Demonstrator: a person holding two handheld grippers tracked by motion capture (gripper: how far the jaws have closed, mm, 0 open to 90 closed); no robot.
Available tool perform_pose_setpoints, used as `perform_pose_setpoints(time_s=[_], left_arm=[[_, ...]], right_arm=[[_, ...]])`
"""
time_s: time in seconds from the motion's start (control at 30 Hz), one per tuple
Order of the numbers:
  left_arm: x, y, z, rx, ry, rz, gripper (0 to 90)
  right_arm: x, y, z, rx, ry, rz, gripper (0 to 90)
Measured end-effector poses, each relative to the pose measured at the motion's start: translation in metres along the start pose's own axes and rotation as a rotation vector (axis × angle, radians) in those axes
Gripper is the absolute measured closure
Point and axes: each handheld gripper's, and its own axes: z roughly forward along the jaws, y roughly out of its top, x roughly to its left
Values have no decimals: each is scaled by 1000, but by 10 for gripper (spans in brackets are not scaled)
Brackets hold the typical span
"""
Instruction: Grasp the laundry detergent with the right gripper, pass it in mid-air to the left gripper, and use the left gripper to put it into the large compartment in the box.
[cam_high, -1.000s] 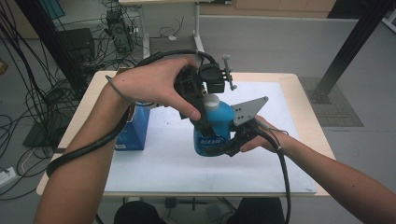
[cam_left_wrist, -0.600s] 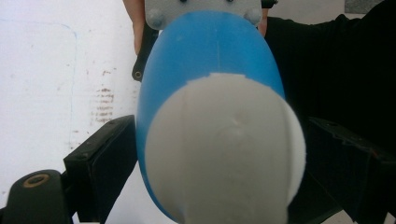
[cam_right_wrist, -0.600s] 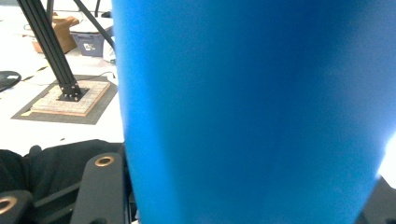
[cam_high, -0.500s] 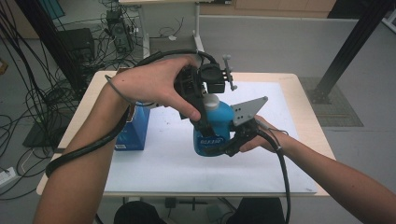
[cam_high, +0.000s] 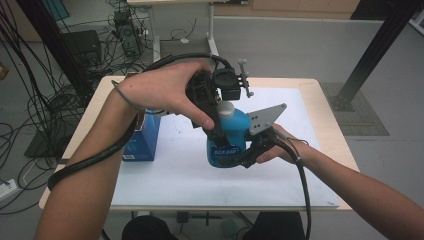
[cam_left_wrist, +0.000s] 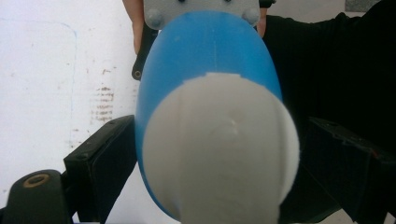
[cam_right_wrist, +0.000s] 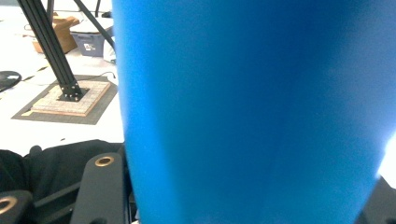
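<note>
A blue bottle with a white cap stands upright on the white mat at the table's middle. My left gripper comes down on it from above; in the left gripper view its jaws stand open either side of the cap, a small gap showing on the right. My right gripper reaches in from the right and is shut on the bottle's lower body. Up close in the right gripper view the blue wall sits between the jaws, with the left jaw against it.
A blue carton stands on the mat's left edge, under my left forearm. The wooden table has bare mat in front and to the right. Cables lie on the floor at left; a black post rises at right.
</note>
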Motion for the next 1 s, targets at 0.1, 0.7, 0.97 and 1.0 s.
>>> perform_pose_setpoints(time_s=[0.1,0.7,0.97,1.0], left_arm=[[0,0,-1,4,0,2,119],[-1,1,-2,14,4,3,119],[-1,4,0,29,5,8,119],[-1,5,0,34,6,7,119]], right_arm=[[0,0,0,0,-1,-1,406],[-1,1,0,-2,1,2,406],[-2,1,1,-1,0,0,406],[-2,1,1,-1,1,-2,406]])
